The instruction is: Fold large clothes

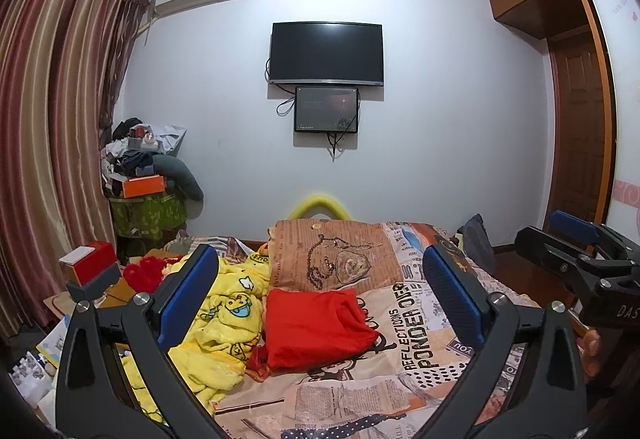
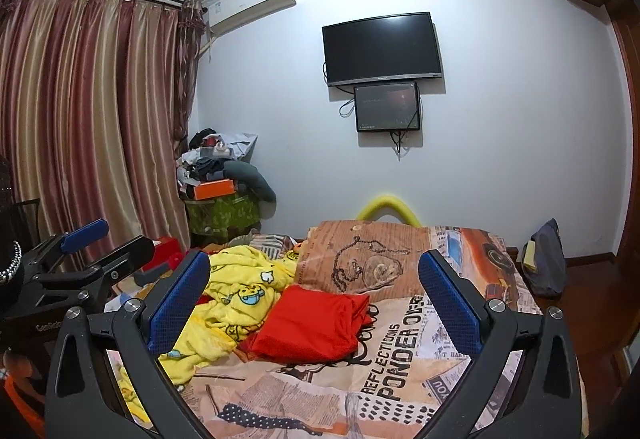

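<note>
A folded red garment (image 1: 316, 327) (image 2: 312, 327) lies flat on the bed's printed cover (image 1: 420, 335) (image 2: 392, 371). To its left a yellow cartoon-print garment (image 1: 224, 319) (image 2: 236, 299) lies crumpled in a heap. My left gripper (image 1: 316, 303) hovers open above the bed's near end, with nothing between its blue-padded fingers (image 1: 188, 295). My right gripper (image 2: 316, 303) is also open and empty, held to the right of the left one. Each gripper shows at the edge of the other's view, the right gripper (image 1: 576, 251) and the left gripper (image 2: 84, 251).
A brown printed pillow (image 1: 336, 255) (image 2: 368, 259) lies at the far end of the bed. Boxes and clutter (image 1: 92, 267) sit left of the bed, with a piled stand (image 1: 144, 179) by the curtains (image 1: 44, 143). A dark bag (image 2: 548, 259) is on the right. A television (image 1: 326, 53) hangs on the wall.
</note>
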